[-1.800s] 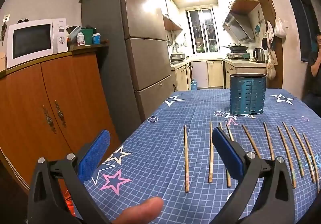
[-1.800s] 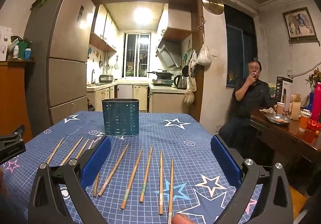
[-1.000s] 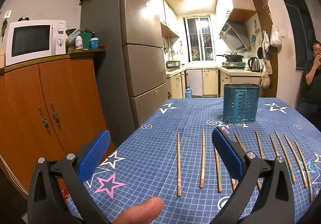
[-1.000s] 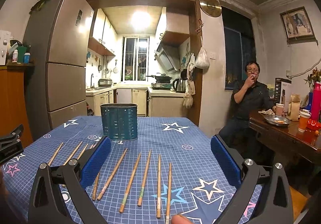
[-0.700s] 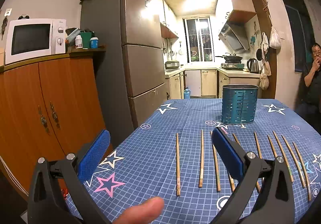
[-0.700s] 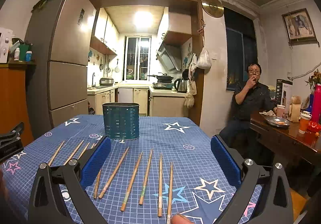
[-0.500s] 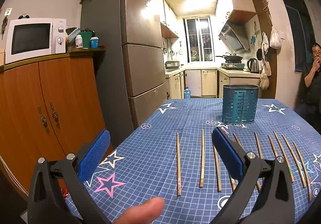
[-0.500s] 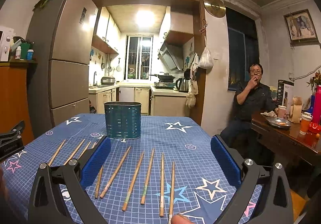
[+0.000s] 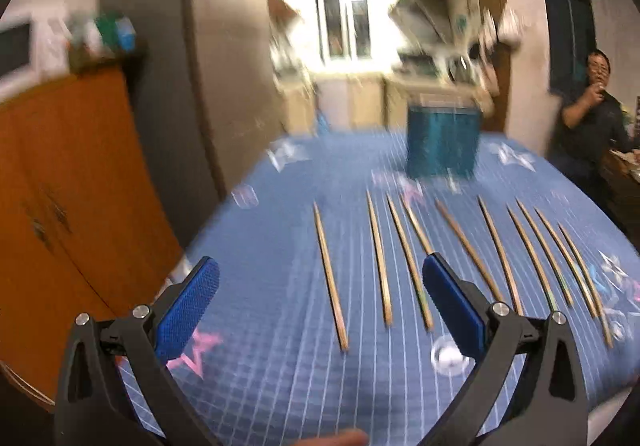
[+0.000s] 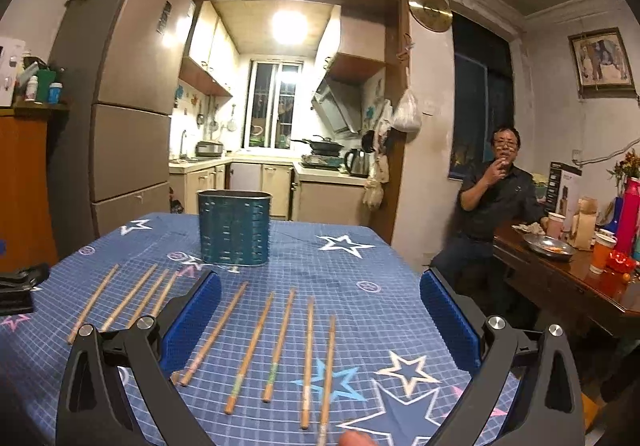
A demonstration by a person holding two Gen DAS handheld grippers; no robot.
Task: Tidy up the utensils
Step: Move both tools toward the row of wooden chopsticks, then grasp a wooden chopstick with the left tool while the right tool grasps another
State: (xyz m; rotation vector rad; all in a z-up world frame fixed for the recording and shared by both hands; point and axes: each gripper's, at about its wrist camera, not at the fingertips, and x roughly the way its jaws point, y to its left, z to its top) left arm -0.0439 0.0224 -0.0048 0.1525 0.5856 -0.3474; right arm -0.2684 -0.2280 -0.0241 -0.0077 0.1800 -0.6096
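Note:
Several wooden chopsticks (image 9: 408, 258) (image 10: 248, 330) lie side by side in a row on the blue star-patterned tablecloth (image 9: 280, 246) (image 10: 360, 270). Behind them stands a teal perforated utensil holder (image 9: 442, 142) (image 10: 234, 226), upright and apparently empty. My left gripper (image 9: 320, 298) hangs open above the left end of the row, the leftmost chopstick (image 9: 330, 278) showing between its blue pads. My right gripper (image 10: 320, 310) is open over the right end of the row, nothing held. The left wrist view is motion-blurred.
A person (image 10: 496, 198) sits at the right beside a wooden table (image 10: 568, 278) with cups and a bowl. A tall fridge (image 10: 124, 106) and an orange cabinet (image 9: 60, 186) stand left of the table. A kitchen lies beyond. A thumb tip (image 10: 356, 438) shows at the bottom edge.
The left gripper has swung down and towards the chopsticks, blurring its view; the row now sits larger and lower. The right gripper has barely shifted.

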